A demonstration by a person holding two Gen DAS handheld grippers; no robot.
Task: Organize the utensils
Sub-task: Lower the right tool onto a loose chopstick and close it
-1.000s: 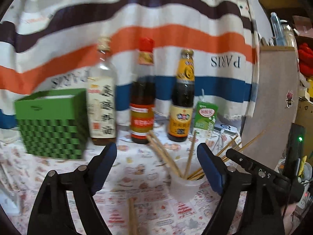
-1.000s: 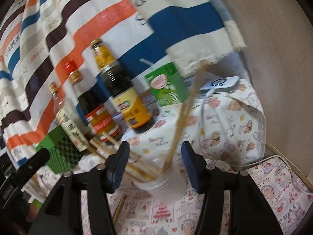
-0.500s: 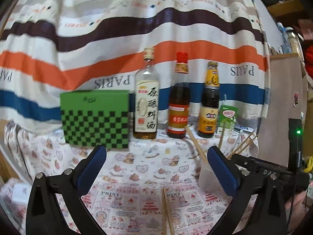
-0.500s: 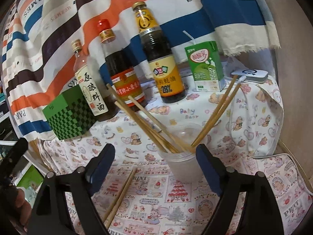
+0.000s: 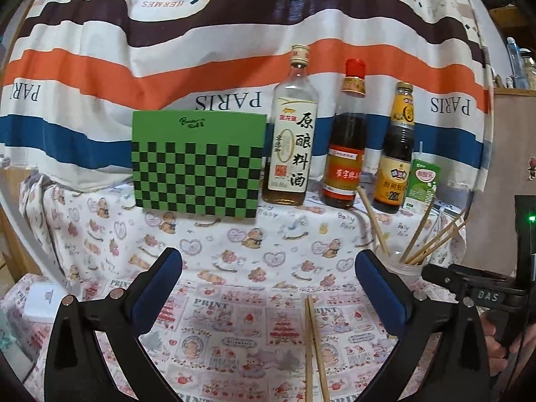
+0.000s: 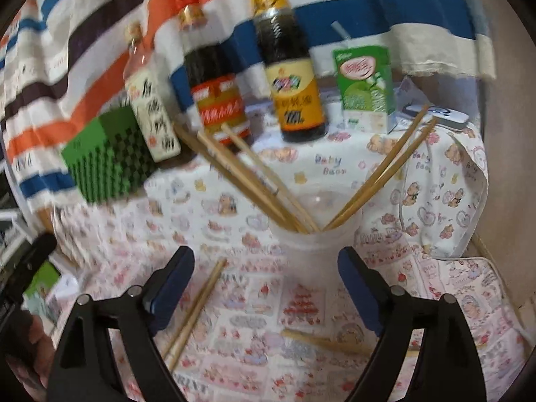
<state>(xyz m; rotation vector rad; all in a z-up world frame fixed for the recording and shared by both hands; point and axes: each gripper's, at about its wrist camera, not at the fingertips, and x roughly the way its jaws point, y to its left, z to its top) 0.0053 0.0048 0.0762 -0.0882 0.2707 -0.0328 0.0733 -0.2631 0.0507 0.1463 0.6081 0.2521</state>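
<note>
A clear plastic cup (image 6: 315, 238) stands on the printed tablecloth with several wooden chopsticks (image 6: 248, 181) fanned out of it. My right gripper (image 6: 266, 284) hangs open just in front of the cup, with nothing between its fingers. A loose pair of chopsticks (image 6: 196, 308) lies on the cloth by its left finger, and another chopstick (image 6: 321, 338) lies below the cup. My left gripper (image 5: 268, 284) is wide open and empty. The same loose pair (image 5: 313, 341) lies on the cloth toward its right finger. The cup (image 5: 400, 269) is just beyond that finger.
Along the back stand a green checkered box (image 5: 197, 164), three sauce bottles (image 5: 291, 140) and a green drink carton (image 5: 422, 184), in front of a striped curtain. A white cable and charger (image 6: 445, 114) lie at the cloth's right edge. A hand holds the right gripper's black frame (image 5: 475, 293).
Both grippers have backed away from the cup and spread wider. The chopstick that stood between the right jaws over the cup now rests in it. The left view has swung leftward.
</note>
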